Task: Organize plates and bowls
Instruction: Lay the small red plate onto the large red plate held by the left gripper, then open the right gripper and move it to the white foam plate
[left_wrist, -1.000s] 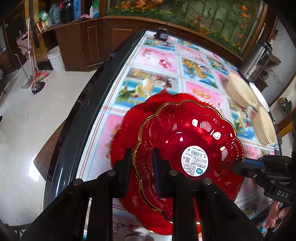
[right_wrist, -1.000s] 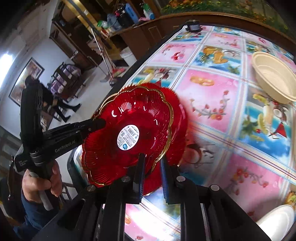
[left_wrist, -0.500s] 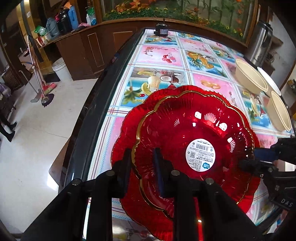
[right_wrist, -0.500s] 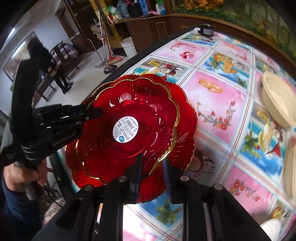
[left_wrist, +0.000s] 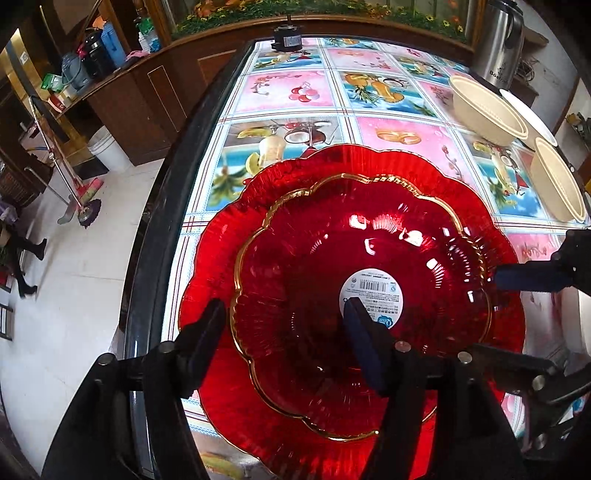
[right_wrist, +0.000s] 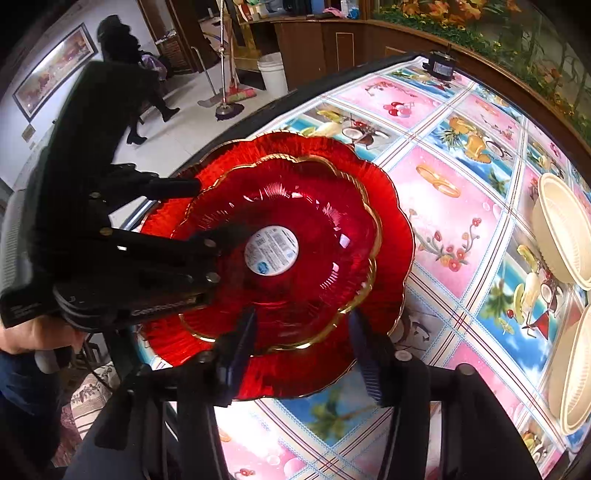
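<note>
Now both grips had let go: the left hand-held gripper (left_wrist: 284, 336) stood with its jaws opening, one finger outside the scalloped rim and the other over the inside of the smaller red plate (left_wrist: 332, 295), no pad pressing on the glass. The right hand-held gripper (right_wrist: 303, 347) was likewise opening, its jaws astride the near rim of that plate with a clear gap on either side. The smaller red plate, gold-edged and with a round white label at its centre, sat nested on the larger red plate (right_wrist: 391, 236), both near the dark edge of the surface (left_wrist: 288, 92) with its fruit-patterned cloth. I judged this stacking step done, since the plate lay level and unsupported by either tool. A second earlier both pairs of jaws were pinched tight on the rim at opposite sides and the upper plate hung tilted and off-centre above the lower one; half a second earlier it was already nearly centred but still clamped. Well apart, toward the far right side, the cream bowls (left_wrist: 487, 110) lay unstacked, along with a white plate (left_wrist: 532, 114) behind them, so the bowls looked like the remaining work.
</note>
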